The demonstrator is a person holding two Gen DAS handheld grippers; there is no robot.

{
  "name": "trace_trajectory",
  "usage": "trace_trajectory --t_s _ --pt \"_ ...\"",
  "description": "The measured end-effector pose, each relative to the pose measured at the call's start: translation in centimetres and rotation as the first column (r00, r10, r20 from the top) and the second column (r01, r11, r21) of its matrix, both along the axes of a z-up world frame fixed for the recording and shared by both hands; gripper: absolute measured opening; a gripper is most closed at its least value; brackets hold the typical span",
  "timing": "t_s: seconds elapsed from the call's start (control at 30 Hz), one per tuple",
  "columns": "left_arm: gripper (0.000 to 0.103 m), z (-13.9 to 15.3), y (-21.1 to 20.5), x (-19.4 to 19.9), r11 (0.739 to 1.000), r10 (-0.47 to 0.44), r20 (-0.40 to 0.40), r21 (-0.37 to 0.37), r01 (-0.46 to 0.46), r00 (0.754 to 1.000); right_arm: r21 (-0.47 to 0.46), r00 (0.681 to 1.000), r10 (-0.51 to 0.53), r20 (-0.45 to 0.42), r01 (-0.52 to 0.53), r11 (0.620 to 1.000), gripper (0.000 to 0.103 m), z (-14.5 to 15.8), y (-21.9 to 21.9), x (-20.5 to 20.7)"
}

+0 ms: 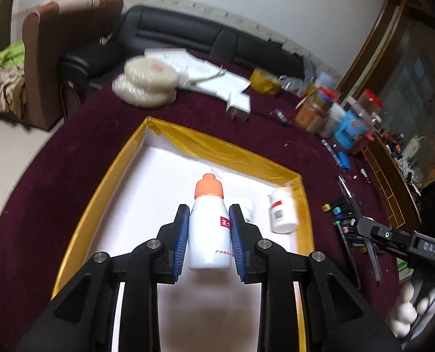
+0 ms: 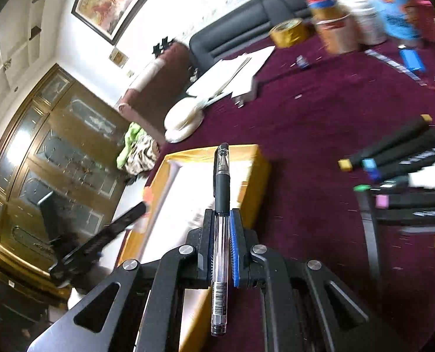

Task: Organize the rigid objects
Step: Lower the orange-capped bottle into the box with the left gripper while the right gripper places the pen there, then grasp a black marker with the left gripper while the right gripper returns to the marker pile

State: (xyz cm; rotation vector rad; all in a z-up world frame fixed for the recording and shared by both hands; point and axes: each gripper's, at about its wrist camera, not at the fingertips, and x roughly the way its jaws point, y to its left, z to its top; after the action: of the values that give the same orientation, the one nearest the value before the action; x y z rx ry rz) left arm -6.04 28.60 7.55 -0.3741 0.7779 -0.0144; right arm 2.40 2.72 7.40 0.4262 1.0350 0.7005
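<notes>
Left gripper (image 1: 208, 234) is clamped on a white bottle (image 1: 210, 234) with an orange cap, blue pads squeezing its sides, held above the white floor of the yellow-rimmed tray (image 1: 106, 190). Another small white bottle (image 1: 282, 211) lies in the tray's far right corner. Right gripper (image 2: 221, 246) is closed tight on a black pen (image 2: 221, 205), tip pointing forward, up over the tray's (image 2: 258, 176) right edge. Markers (image 2: 399, 158) sit on the maroon table (image 2: 305, 135) near its right edge, well apart from the tray.
</notes>
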Motion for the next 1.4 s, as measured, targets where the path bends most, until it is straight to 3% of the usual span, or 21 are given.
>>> trace_trajectory --t_s 0.23,0.57,0.67,0.7,0.77,0.8,0.9,0.97,1.03,1.1,1.13,1.17,1.23,1.3,1.4 --pt "0.025 -3.8 0.9 4.1 0.999 -0.004 -0.128 -0.038 -0.001 0.992 -0.071 0.998 0.04 -0.054 -0.044 0.997 0.009 -2.2 6.3 1.4" --pt "0.028 -4.8 1.6 4.7 0.995 0.003 -0.149 -0.095 -0.017 0.989 -0.215 0.998 0.034 -0.057 -0.045 0.976 0.009 -4.4 10.2 2.6" --pt "0.043 -4.1 2.2 3.7 0.992 0.011 -0.124 -0.12 -0.026 0.992 -0.244 0.999 0.016 -0.038 -0.025 0.969 0.011 -4.4 10.5 2.8" --pt "0.049 -3.7 2.4 3.3 0.992 0.018 -0.111 -0.123 -0.031 0.994 -0.254 0.999 0.015 -0.03 -0.022 0.967 0.016 -4.2 10.5 2.8" --pt "0.05 -2.8 2.7 2.5 0.991 0.036 -0.082 -0.123 -0.046 0.996 -0.253 1.0 0.008 -0.005 -0.009 0.967 0.026 -3.6 9.9 2.6" --pt "0.051 -2.4 2.9 2.0 0.991 0.046 -0.065 -0.124 -0.053 0.997 -0.242 1.0 0.005 0.006 -0.003 0.97 0.031 -3.1 9.4 2.5" --pt "0.051 -0.9 2.7 0.5 0.992 0.052 -0.02 -0.117 -0.054 0.998 -0.21 0.998 -0.019 0.068 0.032 0.977 0.032 -1.1 7.0 1.7" --pt "0.056 0.1 2.0 -0.5 0.992 0.032 0.008 -0.121 -0.03 0.999 -0.218 0.986 -0.046 0.162 0.082 0.972 0.033 0.8 4.8 0.6" --pt "0.061 1.0 0.9 -1.1 0.993 0.003 0.03 -0.116 0.0 1.0 -0.247 0.957 -0.088 0.277 0.16 0.956 0.047 2.6 2.5 -0.8" --pt "0.062 2.1 -0.7 -1.7 0.993 -0.034 0.057 -0.109 0.04 0.998 -0.246 0.908 -0.169 0.384 0.276 0.929 0.085 3.9 -1.1 -2.0" --pt "0.063 2.6 -1.8 -1.9 0.992 -0.059 0.071 -0.106 0.066 0.996 -0.234 0.884 -0.217 0.413 0.334 0.913 0.088 4.2 -3.0 -2.3" --pt "0.064 3.1 -2.9 -2.0 0.99 -0.085 0.079 -0.103 0.093 0.993 -0.225 0.869 -0.269 0.415 0.385 0.895 0.088 4.1 -5.2 -2.2" --pt "0.067 3.7 -5.1 -2.4 0.985 -0.138 0.088 -0.095 0.146 0.987 -0.213 0.872 -0.361 0.332 0.442 0.872 0.088 2.9 -9.7 -1.1" --pt "0.067 4.0 -7.7 -2.5 0.977 -0.192 0.09 -0.08 0.199 0.977 -0.197 0.853 -0.443 0.276 0.502 0.842 0.088 1.5 -13.2 -0.6" --pt "0.067 3.6 -12.0 -2.1 0.961 -0.271 0.063 -0.046 0.274 0.961 -0.22 0.819 -0.512 0.257 0.566 0.795 0.087 -0.7 -17.2 -0.2"
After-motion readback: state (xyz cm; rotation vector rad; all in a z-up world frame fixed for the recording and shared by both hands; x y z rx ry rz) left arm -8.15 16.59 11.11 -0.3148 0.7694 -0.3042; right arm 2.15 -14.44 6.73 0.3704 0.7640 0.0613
